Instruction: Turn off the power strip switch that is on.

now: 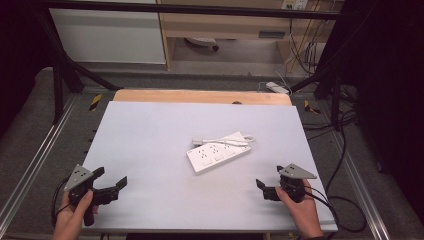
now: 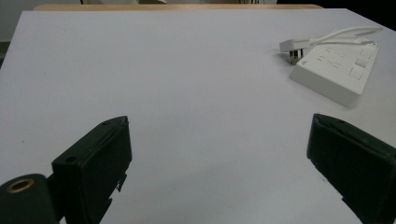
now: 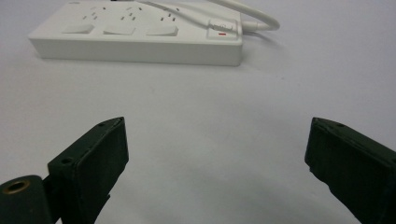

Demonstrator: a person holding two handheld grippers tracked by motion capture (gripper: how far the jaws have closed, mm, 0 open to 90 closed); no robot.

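1. We see the power strip (image 1: 218,151) lying flat mid-table (image 1: 150,135), its plug (image 2: 295,47) and cord (image 1: 227,142) beside it.
2. Our left gripper (image 1: 111,183) gapes wide, gripping nothing.
3. Our right gripper (image 1: 270,184) likewise, well apart from the strip.

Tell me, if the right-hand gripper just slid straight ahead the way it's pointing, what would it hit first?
Probably the long side of the white power strip. The right gripper is open with bare table ahead, and the strip lies across its line, though depth is hard to judge.
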